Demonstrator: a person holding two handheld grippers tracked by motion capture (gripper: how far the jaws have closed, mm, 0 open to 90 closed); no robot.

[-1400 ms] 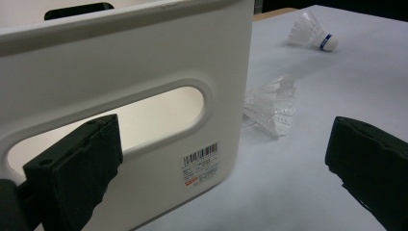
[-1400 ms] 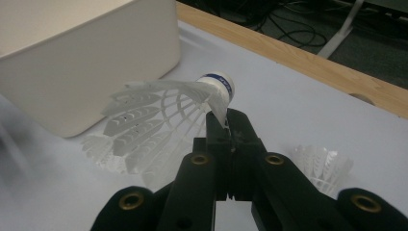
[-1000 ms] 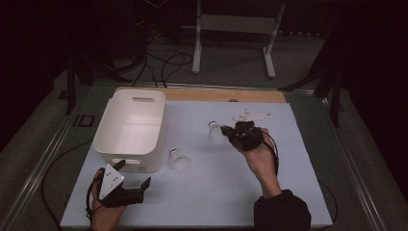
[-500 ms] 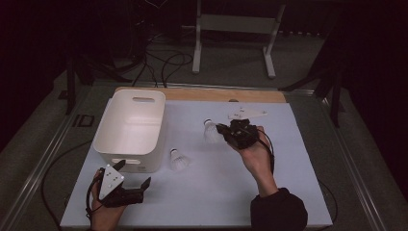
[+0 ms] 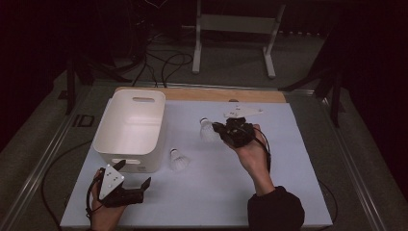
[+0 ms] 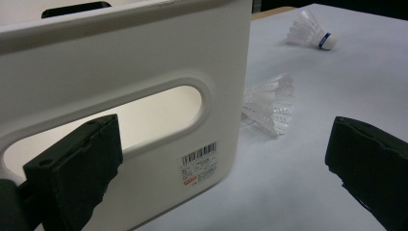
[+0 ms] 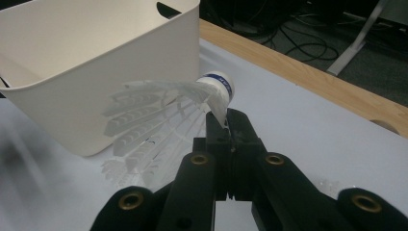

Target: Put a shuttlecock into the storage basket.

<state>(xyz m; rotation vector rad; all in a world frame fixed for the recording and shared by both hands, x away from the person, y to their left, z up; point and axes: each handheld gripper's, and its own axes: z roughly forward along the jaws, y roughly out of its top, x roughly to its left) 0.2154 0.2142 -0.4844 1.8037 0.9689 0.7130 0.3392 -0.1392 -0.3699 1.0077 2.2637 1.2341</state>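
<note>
Two shuttlecocks: we see one held shuttlecock (image 5: 208, 131) pinched in our right tool (image 5: 226, 130) and a second shuttlecock (image 5: 177, 160) lying on the counter (image 5: 288, 159) just beside the white bin (image 5: 130, 130).

Work in hand: we judge that we are carrying the held shuttlecock toward the white bin to drop it in.

Right tool: its jaws are closed on the edge of the feather skirt, right next to the cork. In the right gripper view the held shuttlecock (image 7: 168, 115) sticks out sideways, cork to the right, skirt fanned toward the bin wall (image 7: 96, 82).

Left tool (image 5: 127, 185): its jaws stand wide apart with nothing between them, low at the near left of the counter, facing the bin's handle slot (image 6: 125, 115).

Doing it well: the grip is thin and off-centre, so we should move smoothly and keep the pinch firm. We should lift the skirt clear above the rim before crossing it, then part the jaws only once the shuttlecock is over the inside of the bin.

Look of the shuttlecock: a white rounded cork with a blue band, and a white skirt of thin ribbed vanes, light and easily bent.

Where it is: above the counter, right of the bin and apart from it.

Beyond: a wooden strip (image 5: 240, 95) edges the far side of the counter.
</note>
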